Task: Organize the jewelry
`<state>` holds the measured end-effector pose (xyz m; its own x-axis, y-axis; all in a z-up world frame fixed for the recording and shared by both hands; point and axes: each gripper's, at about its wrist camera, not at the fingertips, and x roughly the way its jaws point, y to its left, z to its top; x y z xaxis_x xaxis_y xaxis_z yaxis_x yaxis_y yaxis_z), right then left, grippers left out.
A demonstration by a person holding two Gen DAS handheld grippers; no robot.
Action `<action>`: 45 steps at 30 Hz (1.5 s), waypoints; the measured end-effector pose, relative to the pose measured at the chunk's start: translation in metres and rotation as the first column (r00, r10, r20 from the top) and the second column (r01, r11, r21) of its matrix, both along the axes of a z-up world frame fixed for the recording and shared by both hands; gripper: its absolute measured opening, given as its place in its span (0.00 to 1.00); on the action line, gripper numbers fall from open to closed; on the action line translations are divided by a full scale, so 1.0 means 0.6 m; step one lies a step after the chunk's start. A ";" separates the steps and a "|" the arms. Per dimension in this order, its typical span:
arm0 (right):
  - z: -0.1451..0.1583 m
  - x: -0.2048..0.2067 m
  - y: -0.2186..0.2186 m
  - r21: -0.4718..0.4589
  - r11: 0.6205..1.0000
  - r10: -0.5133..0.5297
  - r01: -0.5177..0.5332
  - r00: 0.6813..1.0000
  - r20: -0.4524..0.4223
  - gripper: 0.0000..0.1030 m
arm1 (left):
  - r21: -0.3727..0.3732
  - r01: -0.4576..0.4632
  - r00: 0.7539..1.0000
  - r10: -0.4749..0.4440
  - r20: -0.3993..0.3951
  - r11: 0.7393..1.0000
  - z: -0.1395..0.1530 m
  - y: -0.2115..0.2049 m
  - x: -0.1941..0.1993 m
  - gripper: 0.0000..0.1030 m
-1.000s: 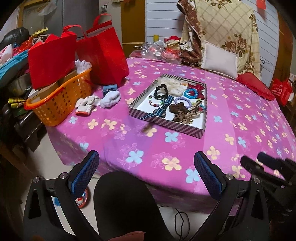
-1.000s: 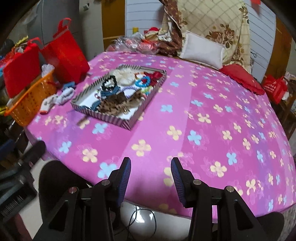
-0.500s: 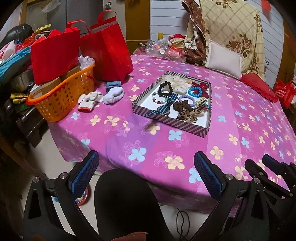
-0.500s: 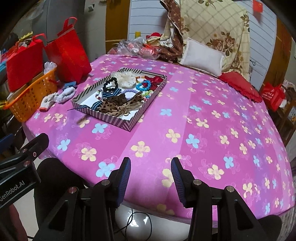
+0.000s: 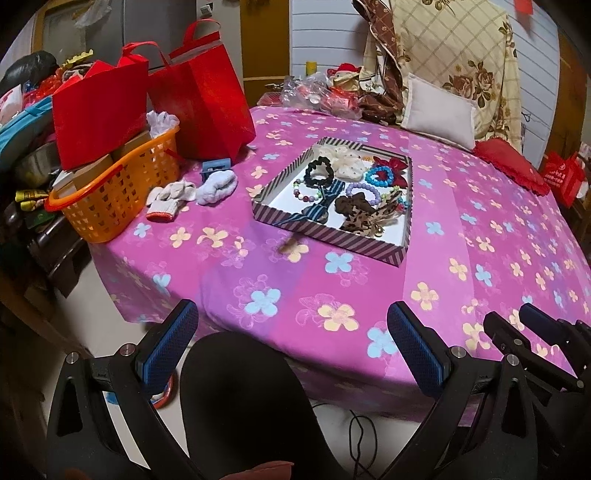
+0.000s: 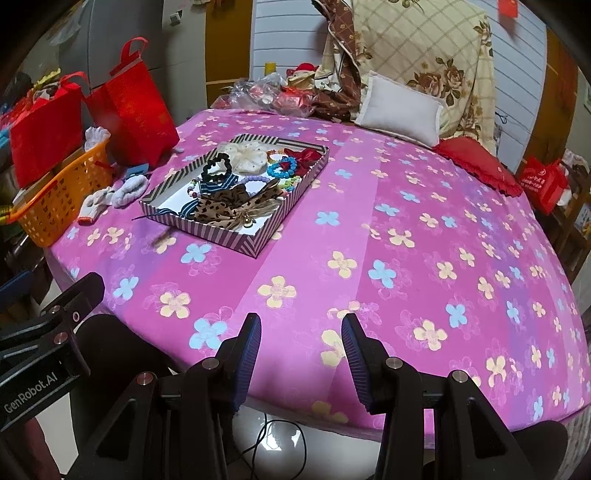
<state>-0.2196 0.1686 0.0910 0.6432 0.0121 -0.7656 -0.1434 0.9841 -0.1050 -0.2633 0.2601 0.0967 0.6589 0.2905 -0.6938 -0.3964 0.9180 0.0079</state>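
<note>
- Left gripper (image 5: 291, 347) gapes wide and right gripper (image 6: 301, 354) stands part-open — both empty at the table's (image 6: 406, 258) near edge.
- Broad bare cloth surrounds the striped tray (image 6: 236, 236), heaped with bracelets and scrunchies.

I see a round surface (image 6: 406, 229) draped in a pink cloth with flowers filling most of the room. Behind it rises a white panelled wall (image 6: 288, 33), and left of that wall a yellow-brown door (image 5: 264, 37). A cream quilt with brown roses (image 6: 424, 48) hangs at the far edge of the surface, a white cushion (image 6: 400, 109) leaning at its foot. Below the near edge of the surface I see pale floor (image 5: 92, 332) with a black cable (image 6: 273, 435) lying on it. Dark wooden furniture (image 5: 55, 251) stands left of the surface.
</note>
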 end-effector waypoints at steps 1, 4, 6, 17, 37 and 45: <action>0.000 0.000 -0.001 0.001 1.000 -0.001 0.001 1.000 -0.001 0.42 | 0.002 0.001 1.000 -0.001 -0.003 1.000 0.000 -0.001 0.001 0.99; -0.002 0.000 -0.002 0.005 1.000 -0.002 0.002 1.000 -0.005 0.42 | 0.007 0.002 1.000 -0.002 -0.007 1.000 -0.001 -0.004 0.001 0.99; -0.002 -0.001 -0.002 0.006 1.000 -0.002 0.002 1.000 -0.006 0.42 | 0.009 0.002 1.000 -0.002 -0.012 1.000 -0.002 -0.006 0.002 0.99; -0.003 0.000 -0.003 0.009 1.000 0.000 0.000 1.000 0.005 0.42 | 0.011 0.006 1.000 -0.005 -0.024 1.000 -0.005 -0.011 0.006 0.99; -0.003 -0.006 0.011 -0.029 0.999 0.022 -0.020 0.999 0.040 0.42 | -0.019 0.019 0.999 -0.019 -0.040 1.000 -0.017 -0.004 0.011 0.99; -0.004 -0.007 0.013 -0.029 0.999 0.021 -0.020 0.999 0.038 0.42 | -0.033 0.017 0.999 -0.019 -0.047 0.999 -0.025 -0.002 0.013 0.99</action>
<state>-0.2235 0.1765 0.0883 0.6715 0.0041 -0.7410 -0.1589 0.9775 -0.1385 -0.2556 0.2592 0.0819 0.6298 0.2558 -0.7334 -0.3799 0.9250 -0.0036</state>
